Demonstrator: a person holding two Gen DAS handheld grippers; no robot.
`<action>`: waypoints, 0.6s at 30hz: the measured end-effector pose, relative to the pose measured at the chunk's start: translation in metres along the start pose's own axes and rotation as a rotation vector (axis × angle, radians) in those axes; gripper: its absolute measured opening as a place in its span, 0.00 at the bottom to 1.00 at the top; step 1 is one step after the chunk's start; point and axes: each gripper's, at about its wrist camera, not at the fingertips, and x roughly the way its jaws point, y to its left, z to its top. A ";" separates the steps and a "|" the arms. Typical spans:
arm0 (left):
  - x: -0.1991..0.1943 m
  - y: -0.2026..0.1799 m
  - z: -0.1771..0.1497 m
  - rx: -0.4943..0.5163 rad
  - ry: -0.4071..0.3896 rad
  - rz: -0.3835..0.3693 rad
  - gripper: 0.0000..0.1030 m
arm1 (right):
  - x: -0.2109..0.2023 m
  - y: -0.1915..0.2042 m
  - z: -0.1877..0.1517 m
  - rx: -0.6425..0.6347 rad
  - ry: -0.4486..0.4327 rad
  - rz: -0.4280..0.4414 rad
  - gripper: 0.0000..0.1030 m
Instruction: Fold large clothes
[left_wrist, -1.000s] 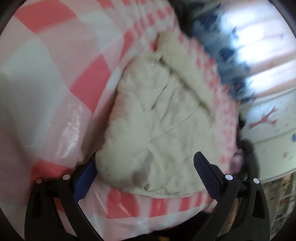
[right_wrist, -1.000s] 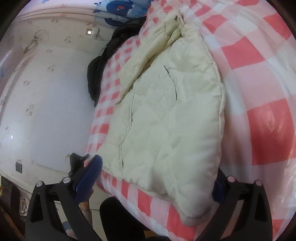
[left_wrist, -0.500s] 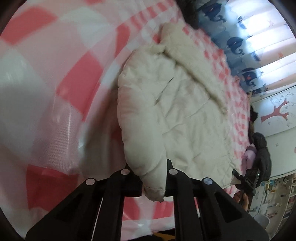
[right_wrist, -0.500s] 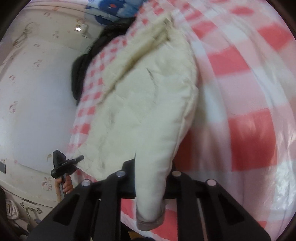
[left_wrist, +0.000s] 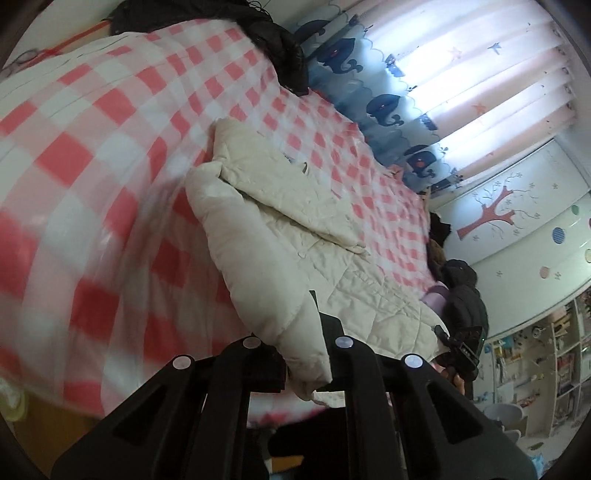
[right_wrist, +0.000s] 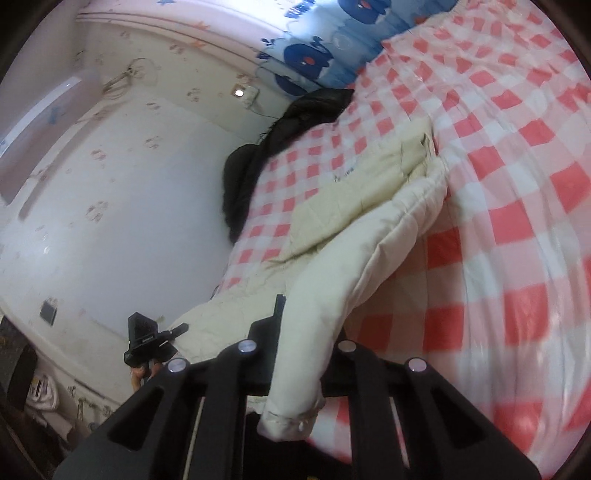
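Note:
A cream quilted jacket (left_wrist: 295, 236) lies on a bed with a pink and white checked cover (left_wrist: 110, 177). My left gripper (left_wrist: 301, 350) is shut on the jacket's near left hem corner and holds it lifted off the cover. My right gripper (right_wrist: 299, 354) is shut on the jacket's (right_wrist: 351, 266) near right hem corner, also lifted. The jacket's collar end (right_wrist: 417, 155) rests on the bed farther away. Each gripper shows in the other's view: the right one (left_wrist: 461, 343) and the left one (right_wrist: 147, 339).
A black garment (left_wrist: 273, 40) lies at the far end of the bed, seen also in the right wrist view (right_wrist: 280, 140). A dark coat (left_wrist: 461, 295) hangs at the bed's side. A whale-print curtain (left_wrist: 388, 103) covers the window. A white wall (right_wrist: 129, 221) borders the bed.
Both grippers went from open beside the jacket's hem to shut on its two near corners. They have lifted the hem up off the bed cover.

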 end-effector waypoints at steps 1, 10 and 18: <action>-0.006 0.004 -0.008 -0.005 0.002 -0.006 0.07 | -0.009 0.002 -0.008 -0.001 -0.001 0.002 0.12; -0.027 0.058 -0.126 0.006 0.153 0.000 0.12 | -0.074 -0.019 -0.126 0.041 0.085 -0.058 0.12; -0.066 0.103 -0.139 -0.022 0.117 0.335 0.54 | -0.121 -0.072 -0.147 0.127 0.048 -0.373 0.59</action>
